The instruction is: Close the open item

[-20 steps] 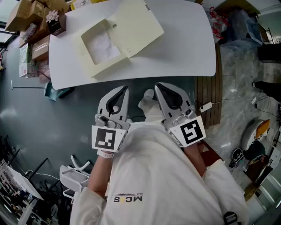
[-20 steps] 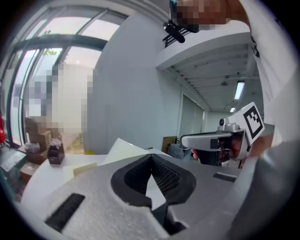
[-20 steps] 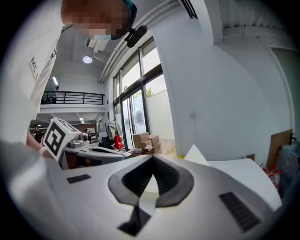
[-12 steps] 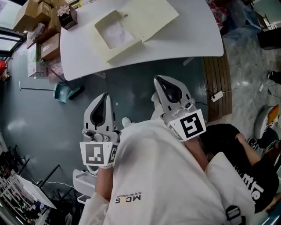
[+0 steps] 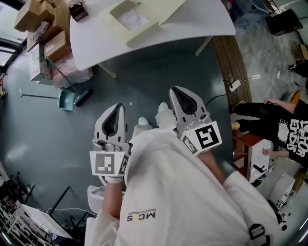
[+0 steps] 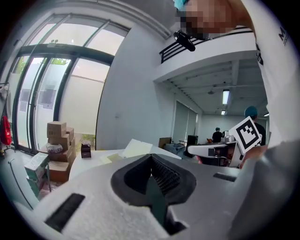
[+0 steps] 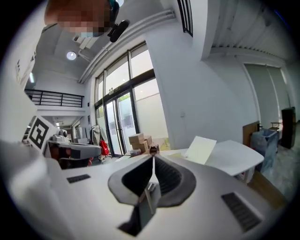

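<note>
The open cream box (image 5: 139,17) lies on the white table (image 5: 202,24) at the top of the head view, its lid folded back to the right. My left gripper (image 5: 117,106) and right gripper (image 5: 174,90) hang over the grey floor, well short of the table and apart from the box. Both are shut with nothing between their jaws. In the left gripper view the raised lid (image 6: 136,149) shows beyond the closed tips (image 6: 151,155). The right gripper view has the lid (image 7: 200,150) to the right of its closed tips (image 7: 153,157).
Cardboard boxes (image 5: 41,24) are stacked left of the table, with a small dark box (image 5: 79,9) on the table's corner. A dustpan (image 5: 72,100) lies on the floor below them. A person in black (image 5: 284,125) sits at the right, by a wooden floor strip (image 5: 231,62).
The table and box have slid up and farther away in the head view. My left gripper dropped back lower beside my body. Both grippers stayed shut.
</note>
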A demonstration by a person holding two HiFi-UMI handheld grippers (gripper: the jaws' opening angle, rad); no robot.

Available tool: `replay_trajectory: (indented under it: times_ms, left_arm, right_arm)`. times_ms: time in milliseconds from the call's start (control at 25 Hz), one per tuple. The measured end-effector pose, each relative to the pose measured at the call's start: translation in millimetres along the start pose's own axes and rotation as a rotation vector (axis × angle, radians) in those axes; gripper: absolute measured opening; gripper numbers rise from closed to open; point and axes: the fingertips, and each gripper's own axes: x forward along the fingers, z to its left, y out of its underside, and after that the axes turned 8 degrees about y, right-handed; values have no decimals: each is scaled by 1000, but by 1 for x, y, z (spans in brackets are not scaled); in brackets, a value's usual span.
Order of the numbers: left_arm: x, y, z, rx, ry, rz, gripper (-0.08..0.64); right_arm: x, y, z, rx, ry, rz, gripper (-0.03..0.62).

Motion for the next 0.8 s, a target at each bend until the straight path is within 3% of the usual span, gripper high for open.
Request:
replay_trajectory:
  times_ms: [280, 360, 520, 800]
  left_arm:
    - [22, -9, -14, -5, 5, -33, 25]
    - [31, -6, -16, -17, 7, -15, 25]
    - [59, -24, -25, 21, -3, -26, 25]
    - [87, -27, -29, -10, -126, -87, 25]
  right_arm:
    - [-7, 1, -23, 17, 65, -13, 15]
    - [-5, -5, -28, -5, 51, -16, 15]
    - [5, -23, -47, -171, 14, -28, 16]
    - [31, -24, -78, -125, -71, -50, 16]
